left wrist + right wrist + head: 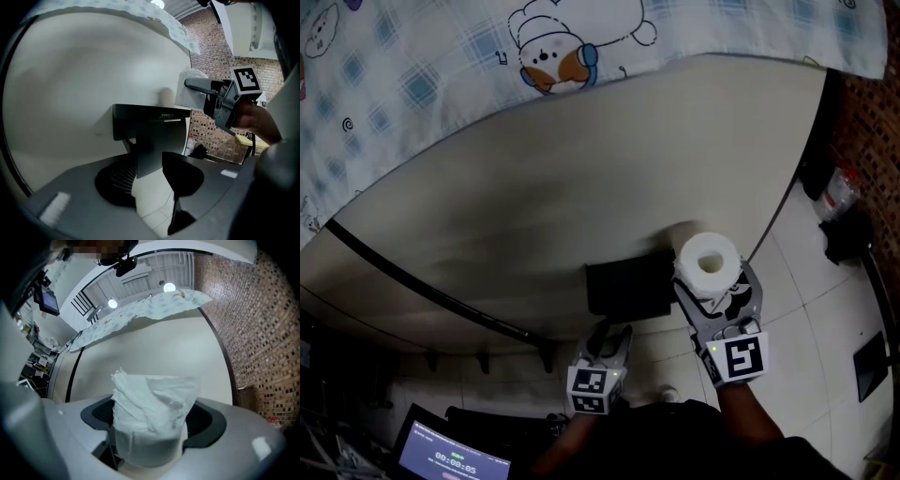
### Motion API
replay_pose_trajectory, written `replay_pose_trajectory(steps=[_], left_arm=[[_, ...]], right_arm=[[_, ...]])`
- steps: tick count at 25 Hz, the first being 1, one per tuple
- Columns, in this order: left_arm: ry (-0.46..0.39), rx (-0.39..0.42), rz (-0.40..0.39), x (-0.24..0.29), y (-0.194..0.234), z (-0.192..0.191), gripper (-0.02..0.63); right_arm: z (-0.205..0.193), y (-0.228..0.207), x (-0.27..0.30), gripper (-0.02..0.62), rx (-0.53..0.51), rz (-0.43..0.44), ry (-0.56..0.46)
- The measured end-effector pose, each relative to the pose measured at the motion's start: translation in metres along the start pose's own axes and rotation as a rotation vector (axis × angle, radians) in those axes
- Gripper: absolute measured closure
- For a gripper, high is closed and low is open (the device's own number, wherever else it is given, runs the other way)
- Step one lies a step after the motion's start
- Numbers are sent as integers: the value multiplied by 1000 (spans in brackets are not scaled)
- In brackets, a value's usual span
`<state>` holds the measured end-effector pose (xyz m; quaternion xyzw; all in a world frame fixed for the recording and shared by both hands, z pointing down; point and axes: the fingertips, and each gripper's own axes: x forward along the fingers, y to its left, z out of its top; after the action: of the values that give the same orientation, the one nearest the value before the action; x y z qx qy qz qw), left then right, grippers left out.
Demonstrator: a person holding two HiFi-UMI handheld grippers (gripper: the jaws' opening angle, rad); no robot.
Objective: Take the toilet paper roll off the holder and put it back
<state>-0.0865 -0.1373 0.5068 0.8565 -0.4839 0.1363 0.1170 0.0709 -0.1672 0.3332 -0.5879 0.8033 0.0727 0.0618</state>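
My right gripper [713, 283] is shut on the white toilet paper roll [708, 258] and holds it just to the right of the black wall holder [628, 286]. In the right gripper view the roll [150, 413] fills the space between the jaws, with a loose torn sheet on top. My left gripper [607, 339] sits right under the holder. In the left gripper view the holder's flat black flap [157, 145] hangs between the open jaws of the left gripper [150, 183], close to the left pad. The roll [187, 91] and the right gripper [220, 101] show beyond the flap.
The holder is fixed to a cream wall [581, 159]. A patterned cloth [441, 56] hangs above it. A brick wall [872, 122] and white floor tiles [825, 309] with dark items lie to the right. A lit screen [450, 455] is at the lower left.
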Motion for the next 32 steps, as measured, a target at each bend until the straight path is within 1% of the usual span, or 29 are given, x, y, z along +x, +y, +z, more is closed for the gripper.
replay_pose_trajectory(steps=[2, 4, 8, 11, 13, 15, 17, 18, 20, 22, 24, 27, 31, 32], left_arm=[[-1, -3, 25, -3, 3, 1, 452], [-1, -8, 38, -7, 6, 1, 508], [8, -22, 24, -11, 3, 2, 515], [15, -48, 8, -14, 0, 5, 518], [19, -75, -8, -17, -1, 6, 518], [21, -100, -21, -19, -4, 7, 518], [28, -108, -34, -21, -6, 8, 518], [32, -108, -41, -21, -7, 9, 520], [41, -109, -52, -22, -9, 9, 523], [48, -119, -64, -23, -9, 11, 525], [53, -134, -78, -25, -10, 12, 525], [60, -148, -101, -28, -13, 15, 523], [63, -173, -134, -31, -17, 18, 522], [64, -179, -141, -32, -17, 18, 522]], right_arm=[[-4, -5, -2, 160, 11, -10, 4], [-6, -9, -8, 160, 26, -21, -7], [-6, -21, -19, 160, 42, -52, -19], [-12, -38, -29, 160, 55, -98, -25], [-22, -50, -34, 160, 109, -127, -25], [-37, -59, -35, 160, 216, -137, -11], [-56, -65, -36, 160, 319, -138, 23], [-65, -66, -36, 160, 341, -138, 44], [-76, -63, -36, 161, 330, -123, 73], [-82, -57, -31, 161, 353, -82, 80], [-95, -49, -25, 161, 440, -23, 94], [-115, -37, -20, 161, 630, 52, 103], [-130, -32, -17, 161, 961, 111, 20], [-133, -30, -16, 161, 1018, 119, 5]])
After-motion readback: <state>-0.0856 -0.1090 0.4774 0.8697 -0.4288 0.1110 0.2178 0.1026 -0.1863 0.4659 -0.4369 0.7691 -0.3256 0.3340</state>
